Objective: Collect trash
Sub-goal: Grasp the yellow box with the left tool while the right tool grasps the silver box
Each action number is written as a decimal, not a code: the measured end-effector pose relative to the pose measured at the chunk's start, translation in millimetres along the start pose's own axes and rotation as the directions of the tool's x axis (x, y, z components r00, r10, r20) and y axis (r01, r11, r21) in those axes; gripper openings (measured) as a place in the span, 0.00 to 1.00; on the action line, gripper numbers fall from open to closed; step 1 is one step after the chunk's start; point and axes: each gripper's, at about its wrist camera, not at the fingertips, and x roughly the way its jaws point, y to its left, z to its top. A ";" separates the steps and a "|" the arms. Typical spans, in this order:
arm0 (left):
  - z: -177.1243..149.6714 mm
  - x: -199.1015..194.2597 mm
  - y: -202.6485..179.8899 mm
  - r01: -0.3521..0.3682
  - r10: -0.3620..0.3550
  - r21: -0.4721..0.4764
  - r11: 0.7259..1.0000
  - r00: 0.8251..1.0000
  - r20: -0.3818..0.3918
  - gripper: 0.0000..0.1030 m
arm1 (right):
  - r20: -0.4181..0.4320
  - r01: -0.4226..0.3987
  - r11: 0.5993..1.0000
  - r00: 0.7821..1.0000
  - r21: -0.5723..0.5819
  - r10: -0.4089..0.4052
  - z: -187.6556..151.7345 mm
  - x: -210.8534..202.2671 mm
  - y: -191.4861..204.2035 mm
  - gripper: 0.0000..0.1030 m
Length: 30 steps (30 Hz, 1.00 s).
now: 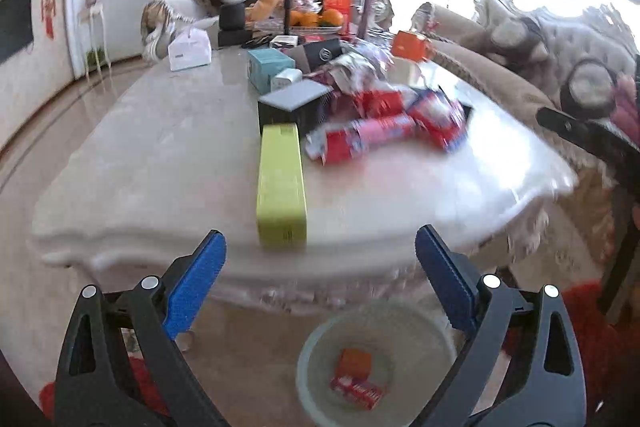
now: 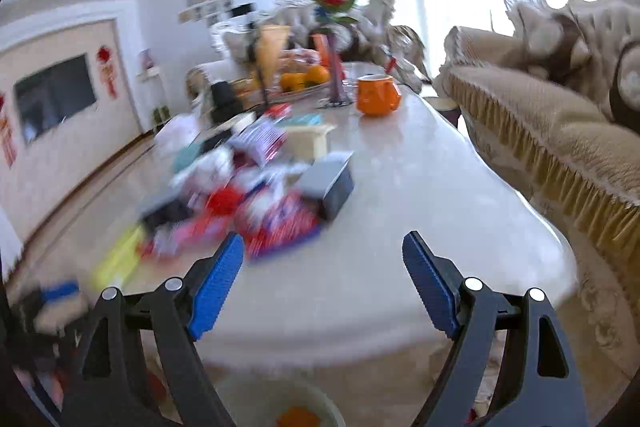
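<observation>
A pale marble table (image 1: 160,147) carries a heap of red and blue snack wrappers (image 1: 384,127) and a long yellow-green box (image 1: 281,183) near its front edge. A white trash bin (image 1: 316,347) stands on the floor below the edge, holding an orange box (image 1: 354,363) and a red wrapper (image 1: 358,389). My left gripper (image 1: 320,247) is open and empty, above the bin and short of the yellow-green box. My right gripper (image 2: 322,251) is open and empty over the table's front edge (image 2: 360,307), just right of the blurred wrapper heap (image 2: 276,223). The bin's rim (image 2: 240,385) shows below it.
Boxes crowd the table's middle: a dark grey box (image 1: 292,103), a teal box (image 1: 266,69), a white tissue box (image 1: 189,50). An orange mug (image 2: 376,95), a fruit bowl (image 2: 304,77) and a rose vase (image 2: 336,39) stand further back. A beige fringed sofa (image 2: 540,131) runs along the right.
</observation>
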 end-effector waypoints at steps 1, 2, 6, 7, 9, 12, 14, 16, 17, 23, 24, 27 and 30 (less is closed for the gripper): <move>8.3 8.4 0.4 -0.013 0.012 -0.019 1.000 1.000 -0.008 0.90 | -0.017 0.009 1.000 1.000 0.018 -0.009 10.1 13.7 -2.4 0.76; 13.2 14.7 1.8 -0.025 0.025 -0.028 0.999 1.000 -0.015 0.90 | -0.034 0.021 1.000 0.999 0.022 -0.021 18.8 27.8 -1.3 0.76; 24.3 44.2 4.7 -0.064 0.059 -0.061 0.996 0.996 -0.069 0.90 | -0.111 0.087 0.996 0.990 0.002 -0.086 37.6 88.4 8.2 0.76; 25.4 51.2 8.0 -0.068 0.063 -0.072 0.995 0.995 -0.078 0.90 | -0.131 0.090 0.996 0.987 0.006 -0.088 37.0 96.6 9.0 0.76; 26.0 58.4 11.3 -0.077 0.070 -0.084 0.993 0.994 -0.084 0.90 | -0.176 0.109 0.994 0.979 0.015 -0.105 37.8 118.2 9.8 0.76; 31.0 64.7 14.5 -0.103 0.096 -0.088 0.991 0.992 -0.081 0.90 | -0.224 0.147 0.989 0.964 0.013 -0.141 38.6 141.5 11.3 0.76; 35.6 69.3 17.6 -0.116 0.108 -0.084 0.990 0.990 -0.091 0.90 | -0.257 0.160 0.987 0.954 0.010 -0.152 39.6 155.2 10.7 0.76; 38.8 74.0 19.9 -0.139 0.132 -0.065 0.988 0.986 -0.099 0.90 | -0.298 0.157 0.988 0.942 -0.001 -0.150 39.2 165.4 9.0 0.75; 39.7 75.3 22.0 -0.151 0.145 -0.058 0.987 0.985 -0.096 0.90 | -0.313 0.156 0.988 0.937 -0.013 -0.153 38.9 168.0 8.2 0.74; 39.4 76.8 35.5 -0.193 0.192 -0.006 0.981 0.979 -0.070 0.82 | -0.325 0.164 0.984 0.929 -0.064 -0.176 38.3 164.8 -8.5 0.38; 40.2 76.0 35.8 -0.186 0.185 -0.001 0.983 0.981 -0.061 0.68 | -0.327 0.145 0.989 0.933 -0.031 -0.147 39.0 162.1 -15.7 0.38; 44.5 76.4 40.5 -0.204 0.204 -0.002 0.979 0.978 -0.044 0.29 | -0.312 0.139 0.988 0.943 0.062 -0.113 39.5 150.1 -37.1 0.38; 47.6 75.3 48.3 -0.160 0.157 -0.046 0.986 0.986 -0.054 0.29 | -0.265 0.120 0.984 0.961 0.131 -0.082 39.1 129.3 -54.0 0.38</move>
